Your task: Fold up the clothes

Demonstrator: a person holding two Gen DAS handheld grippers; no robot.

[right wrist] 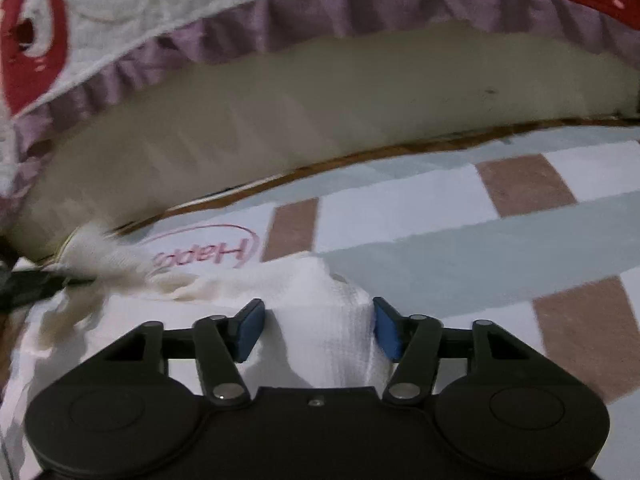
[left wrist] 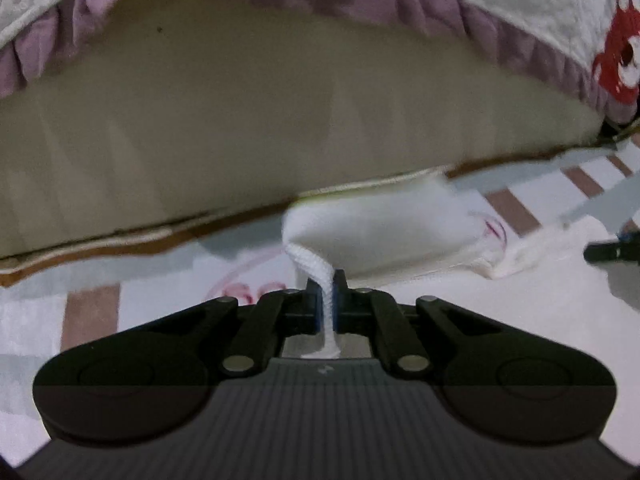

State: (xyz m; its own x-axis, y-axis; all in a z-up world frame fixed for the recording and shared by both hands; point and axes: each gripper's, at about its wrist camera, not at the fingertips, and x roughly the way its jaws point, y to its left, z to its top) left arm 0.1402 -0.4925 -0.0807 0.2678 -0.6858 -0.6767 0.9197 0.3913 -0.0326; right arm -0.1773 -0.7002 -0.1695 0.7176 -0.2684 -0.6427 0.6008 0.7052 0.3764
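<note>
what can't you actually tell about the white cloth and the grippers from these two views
- Garment type: both views show only bunched parts of the white cloth; the rest is hidden by the gripper bodies.
- Right gripper: the jaws stand apart around a cloth ridge; whether the pads touch it is unclear.
- Left wrist view: the right side of the cloth is motion-blurred, its edge unreadable.
- Left gripper is shut on a cloth strip; what lies under it is hidden.

Your right tongs (right wrist: pixel 319 328) stand spread, blue pads (right wrist: pixel 386 330) either side of a raised ridge of white garment (right wrist: pixel 324 320) lying on the checked sheet (right wrist: pixel 460 236), below a cream mattress edge (right wrist: pixel 280 120).
</note>
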